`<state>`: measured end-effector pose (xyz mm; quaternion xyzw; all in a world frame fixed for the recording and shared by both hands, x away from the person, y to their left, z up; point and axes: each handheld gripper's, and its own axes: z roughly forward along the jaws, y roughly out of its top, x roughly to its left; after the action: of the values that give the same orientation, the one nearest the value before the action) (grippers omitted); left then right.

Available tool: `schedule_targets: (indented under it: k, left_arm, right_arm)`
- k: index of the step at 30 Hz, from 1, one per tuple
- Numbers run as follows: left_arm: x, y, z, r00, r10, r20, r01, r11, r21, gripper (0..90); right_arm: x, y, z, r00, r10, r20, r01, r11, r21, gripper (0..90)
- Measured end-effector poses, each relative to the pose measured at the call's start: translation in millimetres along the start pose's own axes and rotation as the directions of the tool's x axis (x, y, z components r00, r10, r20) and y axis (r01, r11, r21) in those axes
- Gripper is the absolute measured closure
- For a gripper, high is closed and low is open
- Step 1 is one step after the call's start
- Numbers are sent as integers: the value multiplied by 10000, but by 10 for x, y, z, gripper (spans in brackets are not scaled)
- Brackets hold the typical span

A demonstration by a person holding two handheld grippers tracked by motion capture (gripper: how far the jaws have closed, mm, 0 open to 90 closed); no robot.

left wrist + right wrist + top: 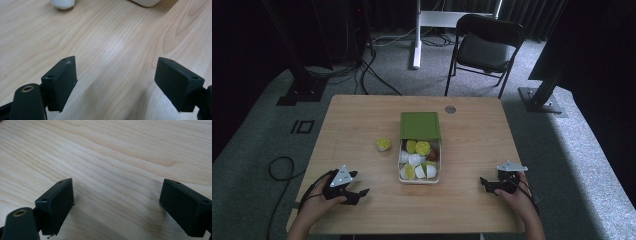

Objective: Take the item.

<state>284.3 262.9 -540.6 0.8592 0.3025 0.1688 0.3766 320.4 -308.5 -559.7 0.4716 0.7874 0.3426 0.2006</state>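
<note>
A white box (419,177) with an upright green lid (419,125) stands mid-table, holding several white capsules with green or brown tops. One green-topped capsule (383,144) sits alone on the wood to its left; its white base (62,4) shows at the top of the left gripper view. My left gripper (361,193) rests low at the front left, open, with only bare wood between its jaws (115,82). My right gripper (483,182) sits at the front right, open over bare wood (116,205). The box corner (147,2) peeks in at the top of the left gripper view.
The wooden table (362,115) has a small round grommet (450,109) near its far edge. Behind the table stand a black folding chair (484,47) and a white desk leg (416,35). Cables lie on the carpet at the left (279,167).
</note>
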Motion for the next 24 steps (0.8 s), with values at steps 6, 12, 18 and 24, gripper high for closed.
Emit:
schedule_targets:
  k: [6,12,18,24]
  left_arm:
    - [29,-80,-39,9998,64,-174,-54,9986,530,192]
    - [54,-171,-76,9997,192,122,-203,9954,938,164]
    - [74,-196,-80,9998,-95,173,80,9961,877,158]
    - [82,-222,-57,9988,-442,199,428,9967,688,126]
  right_arm:
    - [0,0,0,10000,2,1,-2,10000,3,118]
    - [0,0,0,10000,0,3,0,10000,3,118]
    - [0,0,0,10000,-1,2,1,10000,2,118]
    - [0,0,0,10000,0,1,0,10000,2,117]
